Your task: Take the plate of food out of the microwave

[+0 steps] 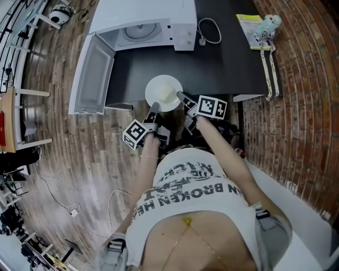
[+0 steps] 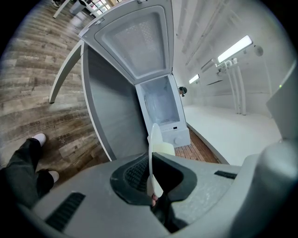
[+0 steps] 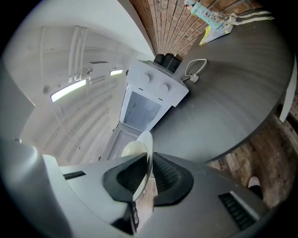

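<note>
status: plate (image 1: 164, 93) with the food is out of the microwave (image 1: 142, 29), so we reckon the main bit's done | where: held over the near edge of the bench (image 1: 228, 58) | left claw (image 1: 154, 108): clamped on its left rim | right claw (image 1: 183, 97): clamped on the right rim | todo: set it down, maybe shut the door (image 1: 95, 74)

White plate (image 1: 158, 84) — white microwave (image 1: 139, 11) — dark grey table (image 1: 225, 63).

Left tool (image 1: 153, 109) and right tool (image 1: 181, 97) ahead of outstretched forearms, each clamped (on plate (image 1: 157, 83) rim)
</note>
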The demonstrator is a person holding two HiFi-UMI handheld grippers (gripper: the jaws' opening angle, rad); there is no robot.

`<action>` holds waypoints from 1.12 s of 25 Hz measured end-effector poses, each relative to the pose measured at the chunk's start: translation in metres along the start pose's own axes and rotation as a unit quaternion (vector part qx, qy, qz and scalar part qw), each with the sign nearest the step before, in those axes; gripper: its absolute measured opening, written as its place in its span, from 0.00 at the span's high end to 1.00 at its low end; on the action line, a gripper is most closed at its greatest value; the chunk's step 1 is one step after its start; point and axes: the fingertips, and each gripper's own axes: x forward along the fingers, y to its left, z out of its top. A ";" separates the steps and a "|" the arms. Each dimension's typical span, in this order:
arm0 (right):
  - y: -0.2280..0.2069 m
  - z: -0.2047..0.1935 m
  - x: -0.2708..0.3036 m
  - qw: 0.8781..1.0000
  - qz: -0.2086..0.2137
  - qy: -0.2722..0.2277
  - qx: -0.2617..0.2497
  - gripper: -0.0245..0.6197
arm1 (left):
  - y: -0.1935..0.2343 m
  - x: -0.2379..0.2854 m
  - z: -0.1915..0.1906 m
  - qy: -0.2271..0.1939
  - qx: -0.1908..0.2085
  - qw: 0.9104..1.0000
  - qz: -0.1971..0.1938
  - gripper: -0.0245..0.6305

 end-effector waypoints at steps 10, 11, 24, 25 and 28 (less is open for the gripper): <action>-0.007 -0.005 -0.015 1.000 0.009 0.020 -0.006 0.90 | 0.002 -0.009 -0.020 -0.022 -0.005 1.000 0.004 0.94; -0.007 -0.005 -0.016 1.000 0.011 0.022 -0.007 0.90 | 0.002 -0.010 -0.021 -0.024 -0.006 1.000 0.004 0.94; -0.014 0.001 -0.022 0.999 0.015 0.028 -0.007 0.90 | 0.001 -0.004 -0.031 -0.028 -0.009 1.000 0.005 0.94; -0.014 0.001 -0.021 0.999 0.015 0.028 -0.007 0.90 | 0.001 -0.004 -0.031 -0.029 -0.008 1.000 0.005 0.94; -0.015 0.000 -0.022 0.999 0.014 0.030 -0.006 0.90 | 0.003 -0.004 -0.032 -0.028 -0.009 1.000 0.009 0.94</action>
